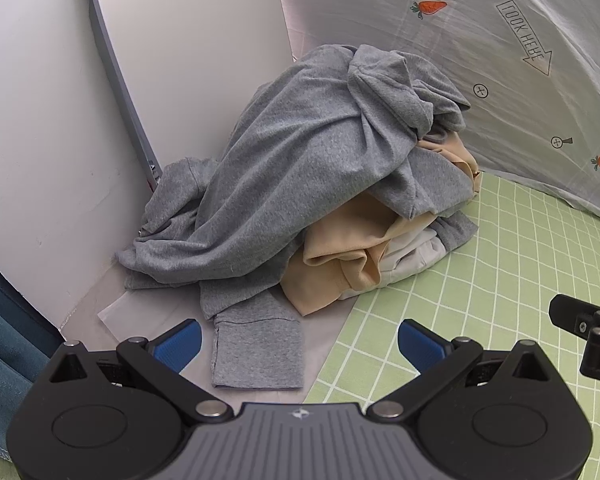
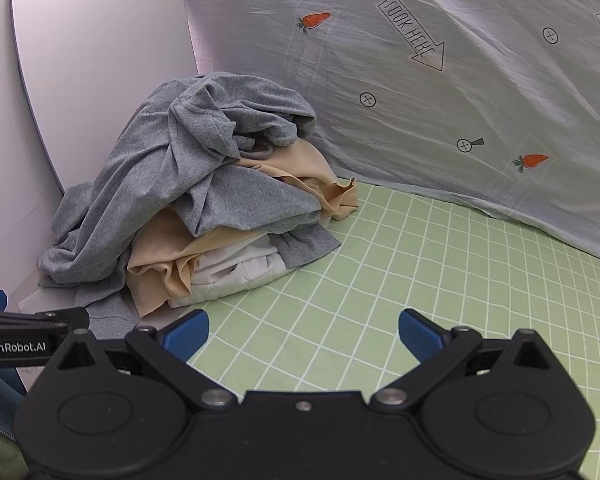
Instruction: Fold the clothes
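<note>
A: Left wrist view. My left gripper [image 1: 299,344] has its blue fingers [image 1: 179,345] spread wide and holds nothing. Between them, just ahead, lies the cuff of a grey sleeve [image 1: 258,354], flat on a pale sheet [image 1: 116,312] beside the green checked cover [image 1: 480,280].

B: And the clothes themselves?

A: A heap in the corner, against the white panels [image 1: 52,140] and the carrot-printed cloth [image 1: 480,60]. The grey top [image 1: 300,152] drapes over everything; beneath it sit a beige garment [image 1: 340,268] and a white garment [image 1: 408,256], all crumpled and touching. None is folded.

B: Right wrist view?

A: My right gripper [image 2: 304,332] also stands with fingers [image 2: 188,334] wide apart and empty, hovering over the green checked cover [image 2: 420,272], near the heap but not touching it. Here the grey top [image 2: 172,160] again lies uppermost, the beige garment [image 2: 160,276] and white garment [image 2: 240,272] showing at the base. The left gripper's black side [image 2: 20,340] shows at the left edge; in the left view, part of the right gripper [image 1: 588,340] shows at the right edge.
</note>
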A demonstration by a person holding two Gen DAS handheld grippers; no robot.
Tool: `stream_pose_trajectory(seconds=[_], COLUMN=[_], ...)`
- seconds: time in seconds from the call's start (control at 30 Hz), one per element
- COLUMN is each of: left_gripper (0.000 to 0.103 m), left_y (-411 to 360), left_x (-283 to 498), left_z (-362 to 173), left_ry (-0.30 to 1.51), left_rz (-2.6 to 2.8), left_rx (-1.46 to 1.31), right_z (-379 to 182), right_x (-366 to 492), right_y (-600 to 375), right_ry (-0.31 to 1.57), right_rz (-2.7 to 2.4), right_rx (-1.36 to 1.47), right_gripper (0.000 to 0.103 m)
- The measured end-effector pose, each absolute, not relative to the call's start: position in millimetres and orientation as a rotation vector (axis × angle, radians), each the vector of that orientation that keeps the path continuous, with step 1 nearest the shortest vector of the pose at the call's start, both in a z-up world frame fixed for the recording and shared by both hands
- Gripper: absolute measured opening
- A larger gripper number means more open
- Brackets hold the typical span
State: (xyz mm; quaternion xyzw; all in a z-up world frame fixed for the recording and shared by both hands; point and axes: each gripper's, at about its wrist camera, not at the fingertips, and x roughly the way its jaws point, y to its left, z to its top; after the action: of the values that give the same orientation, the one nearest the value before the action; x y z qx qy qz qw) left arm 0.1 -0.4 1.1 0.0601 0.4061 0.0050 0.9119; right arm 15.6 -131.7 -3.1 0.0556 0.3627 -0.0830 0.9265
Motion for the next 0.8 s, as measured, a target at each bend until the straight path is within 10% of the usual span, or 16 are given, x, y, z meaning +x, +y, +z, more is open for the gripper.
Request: stream_pose_trajectory(seconds=[0.8], left_gripper=[0.103], left_y=[-2.7], left_x=[3.4], left_z=[-2.0], left_ry=[0.851], left_rz=[-0.008], left_rx=[0.125], right_z=[-5.8], right_x=[16.2], right_y=[-133.2], right_ry=[0.750], right_rz=[-0.156], right_rx=[0.113], right_gripper=[0.102])
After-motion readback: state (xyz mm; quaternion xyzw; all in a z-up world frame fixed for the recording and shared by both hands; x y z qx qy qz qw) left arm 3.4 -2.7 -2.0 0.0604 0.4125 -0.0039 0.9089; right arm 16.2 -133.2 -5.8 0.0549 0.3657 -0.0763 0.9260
